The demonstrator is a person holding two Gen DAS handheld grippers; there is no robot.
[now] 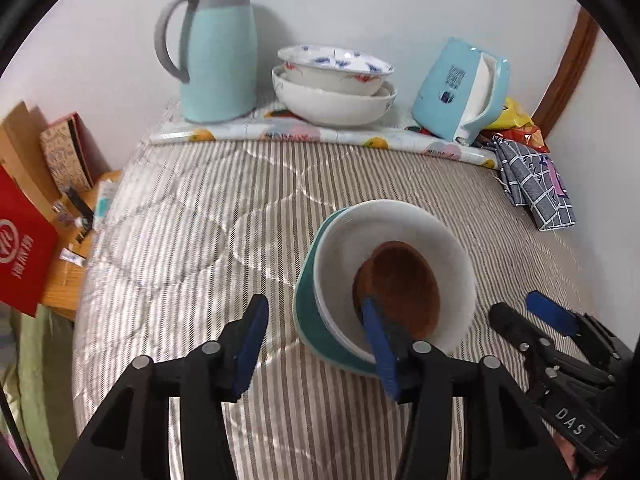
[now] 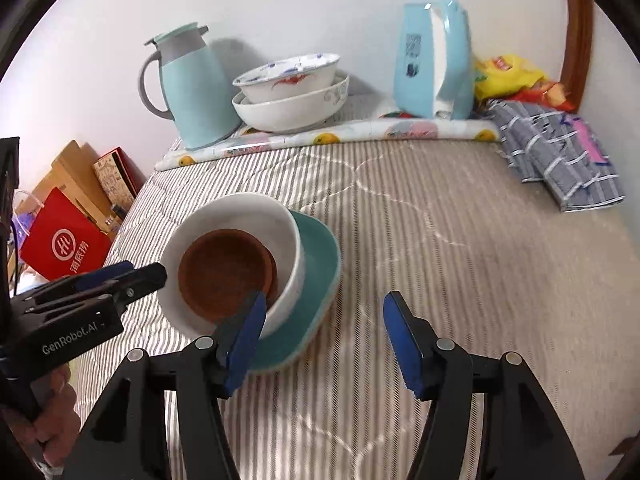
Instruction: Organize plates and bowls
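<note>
A teal plate lies on the striped quilt. On it stands a white bowl with a brown wooden bowl nested inside. My left gripper hovers open at the stack's left side, one finger over the bowl's near rim, gripping nothing. My right gripper hangs open at the stack's right side, also gripping nothing. At the back by the wall, patterned white bowls sit stacked.
A pale blue thermos jug and a blue kettle flank the back stack on a rolled fruit-print cloth. A checked cloth and snack bags lie at right. A red bag and boxes stand off the left edge.
</note>
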